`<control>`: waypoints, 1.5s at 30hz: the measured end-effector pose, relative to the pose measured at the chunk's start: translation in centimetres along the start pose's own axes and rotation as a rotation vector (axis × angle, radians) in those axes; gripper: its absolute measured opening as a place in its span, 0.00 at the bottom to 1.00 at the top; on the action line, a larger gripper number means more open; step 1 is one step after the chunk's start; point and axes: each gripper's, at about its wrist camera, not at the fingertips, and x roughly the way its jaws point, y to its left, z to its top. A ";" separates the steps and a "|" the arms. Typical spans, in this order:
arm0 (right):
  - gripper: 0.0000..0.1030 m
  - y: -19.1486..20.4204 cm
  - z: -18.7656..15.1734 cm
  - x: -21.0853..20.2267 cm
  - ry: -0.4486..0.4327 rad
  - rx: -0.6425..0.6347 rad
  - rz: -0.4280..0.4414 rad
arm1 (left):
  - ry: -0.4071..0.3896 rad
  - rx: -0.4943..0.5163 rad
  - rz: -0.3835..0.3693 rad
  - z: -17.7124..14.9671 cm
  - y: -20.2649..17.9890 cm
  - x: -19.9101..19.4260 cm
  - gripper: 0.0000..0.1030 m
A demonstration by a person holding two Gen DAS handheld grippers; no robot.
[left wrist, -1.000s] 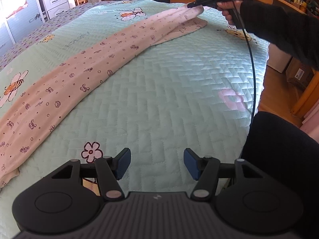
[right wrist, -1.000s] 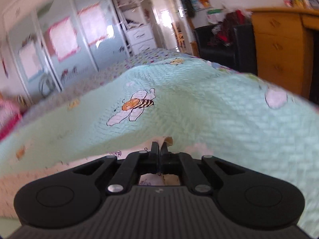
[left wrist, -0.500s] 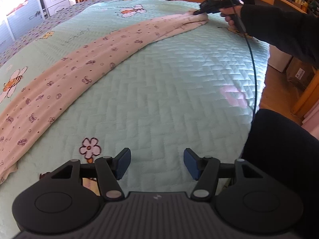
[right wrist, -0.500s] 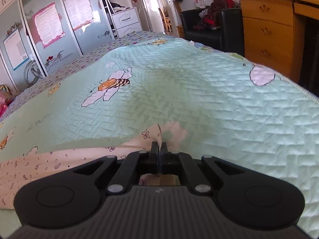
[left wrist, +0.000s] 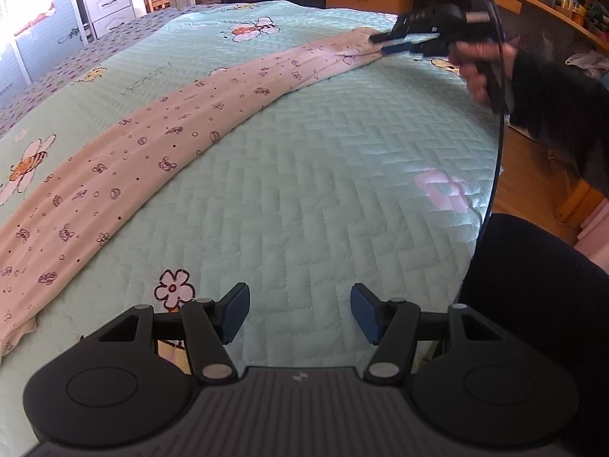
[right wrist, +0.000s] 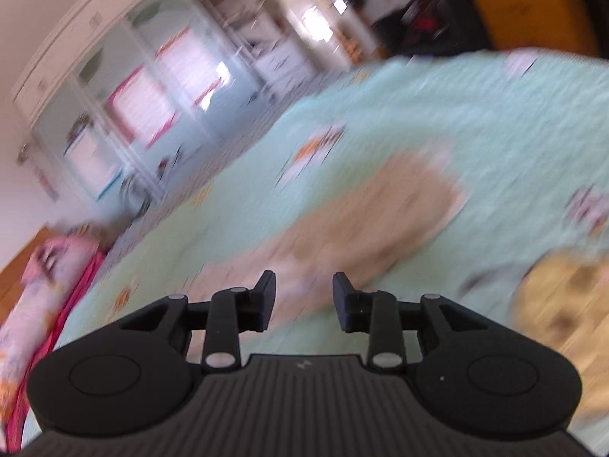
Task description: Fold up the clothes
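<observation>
Left wrist view: the left gripper (left wrist: pixel 300 312) is held with jaws apart and empty, above the green quilt (left wrist: pixel 304 190). The folded garment (left wrist: pixel 182 129) is laid diagonally across the quilt. Right wrist view, blurred: the right gripper (right wrist: pixel 303 301) is seen with jaws opening, nothing pressed between them, the garment (right wrist: pixel 365 221) just beyond.

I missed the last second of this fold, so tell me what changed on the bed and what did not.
The right gripper has let go of the far end of the pink patterned garment; its jaws are opening with nothing pinched between them, and it has pulled back off the cloth's tip. The garment lies stretched long across the green quilt. The left gripper stays open and unmoved over the quilt, holding nothing.
</observation>
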 end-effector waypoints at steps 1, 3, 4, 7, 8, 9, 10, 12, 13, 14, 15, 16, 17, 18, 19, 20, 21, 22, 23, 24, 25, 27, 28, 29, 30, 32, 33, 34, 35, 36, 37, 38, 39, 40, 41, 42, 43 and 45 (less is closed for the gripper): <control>0.34 0.8 -0.7 0.6 0.017 -0.009 0.011 | -0.004 -0.004 0.006 0.0 0.1 -0.2 0.60; 0.34 1.9 -1.1 1.9 0.035 0.002 0.030 | -0.012 -0.012 0.019 -0.1 0.4 -0.7 0.60; 0.34 2.5 -1.2 2.4 0.038 0.013 0.042 | -0.015 -0.020 0.024 -0.1 0.6 -1.0 0.60; 0.34 4.2 -1.1 3.7 0.043 0.038 0.088 | -0.024 -0.052 0.035 -0.3 1.2 -1.5 0.60; 0.34 4.6 -1.2 4.0 0.051 0.045 0.085 | -0.028 -0.061 0.038 -0.4 1.4 -1.6 0.60; 0.35 5.0 -1.2 4.5 0.063 0.054 0.067 | -0.033 -0.073 0.041 -0.4 1.6 -1.7 0.60; 0.35 5.3 -1.2 4.8 0.074 0.066 0.036 | -0.038 -0.090 0.044 -0.5 2.0 -1.7 0.60; 0.35 5.4 -1.2 5.3 0.084 0.109 -0.012 | -0.047 -0.133 0.051 -0.6 2.9 -1.6 0.60; 0.35 4.9 -1.3 5.3 0.082 0.147 -0.016 | -0.053 -0.156 0.049 -0.5 3.4 -1.4 0.60; 0.35 4.6 -1.2 5.3 0.076 0.179 -0.012 | -0.058 -0.179 0.045 -0.3 4.0 -1.2 0.60; 0.35 4.2 -1.1 5.2 0.069 0.210 -0.008 | -0.068 -0.196 0.034 0.0 4.5 -0.9 0.60; 0.35 3.8 -1.1 5.1 0.064 0.237 -0.006 | -0.080 -0.213 0.022 0.5 5.1 -0.6 0.60; 0.35 3.5 -0.9 5.0 0.060 0.244 -0.016 | -0.093 -0.229 0.009 1.1 5.6 -0.1 0.60; 0.35 3.3 -0.7 5.0 0.060 0.240 -0.023 | -0.101 -0.251 -0.012 1.7 6.2 0.7 0.60; 0.35 3.2 -0.6 4.9 0.066 0.219 -0.025 | -0.108 -0.275 -0.033 2.3 6.7 1.5 0.60; 0.35 3.1 -0.5 4.8 0.071 0.199 -0.027 | -0.115 -0.299 -0.054 2.9 7.3 2.2 0.60; 0.35 3.1 -0.3 4.7 0.078 0.172 -0.030 | -0.119 -0.335 -0.073 3.2 7.8 3.1 0.60; 0.35 3.2 -0.2 4.6 0.089 0.119 -0.040 | -0.121 -0.373 -0.094 3.4 8.3 3.9 0.60; 0.35 3.5 -0.1 4.5 0.097 0.058 -0.063 | -0.120 -0.416 -0.114 3.5 8.8 4.8 0.60; 0.35 3.8 -0.1 4.5 0.104 -0.004 -0.087 | -0.119 -0.460 -0.128 3.4 9.3 5.6 0.60; 0.35 4.0 -0.1 4.5 0.111 -0.063 -0.108 | -0.118 -0.506 -0.138 3.3 9.8 6.4 0.60; 0.35 4.2 -0.2 4.5 0.120 -0.144 -0.124 | -0.132 -0.587 -0.160 3.1 10.7 7.1 0.60; 0.35 4.3 -0.3 4.5 0.124 -0.185 -0.134 | -0.142 -0.621 -0.171 3.2 11.0 7.3 0.60; 0.35 4.5 -0.5 4.6 0.126 -0.228 -0.154 | -0.147 -0.647 -0.178 3.4 11.4 7.4 0.60; 0.35 4.7 -0.8 4.7 0.129 -0.271 -0.171 | -0.151 -0.666 -0.179 3.6 11.7 7.5 0.60; 0.37 5.3 -1.4 5.1 0.140 -0.343 -0.190 | -0.159 -0.701 -0.178 4.2 12.3 7.8 0.60; 0.41 5.8 -1.7 5.3 0.144 -0.388 -0.187 | -0.162 -0.718 -0.175 4.5 12.7 8.0 0.60; 0.42 6.4 -2.1 5.5 0.149 -0.433 -0.180 | -0.164 -0.735 -0.173 4.7 13.2 8.0 0.60; 0.42 7.0 -2.6 5.5 0.163 -0.477 -0.161 | -0.167 -0.752 -0.172 4.8 13.8 7.9 0.60; 0.42 7.7 -3.1 5.4 0.185 -0.520 -0.134 | -0.171 -0.768 -0.172 5.0 14.2 7.9 0.60; 0.42 8.3 -3.5 5.2 0.207 -0.563 -0.108 | -0.176 -0.784 -0.171 5.1 14.5 8.0 0.60; 0.42 8.9 -3.9 5.0 0.229 -0.598 -0.082 | -0.181 -0.800 -0.171 5.3 14.9 8.0 0.60; 0.42 9.3 -4.1 4.5 0.249 -0.615 -0.041 | -0.186 -0.814 -0.172 5.3 15.3 8.0 0.60; 0.42 9.4 -4.1 4.0 0.251 -0.617 -0.012 | -0.191 -0.828 -0.172 5.2 15.7 7.9 0.60; 0.42 9.5 -4.1 3.6 0.231 -0.616 -0.010 | -0.196 -0.845 -0.175 5.1 16.0 7.9 0.60; 0.42 9.5 -4.0 3.3 0.209 -0.609 -0.023 | -0.202 -0.864 -0.180 5.1 16.3 7.9 0.60; 0.43 9.2 -3.6 3.4 0.198 -0.591 -0.034 | -0.207 -0.886 -0.187 5.0 16.5 7.8 0.60; 0.43 8.5 -2.8 3.9 0.178 -0.553 -0.055 | -0.212 -0.924 -0.199 5.0 16.8 7.8 0.60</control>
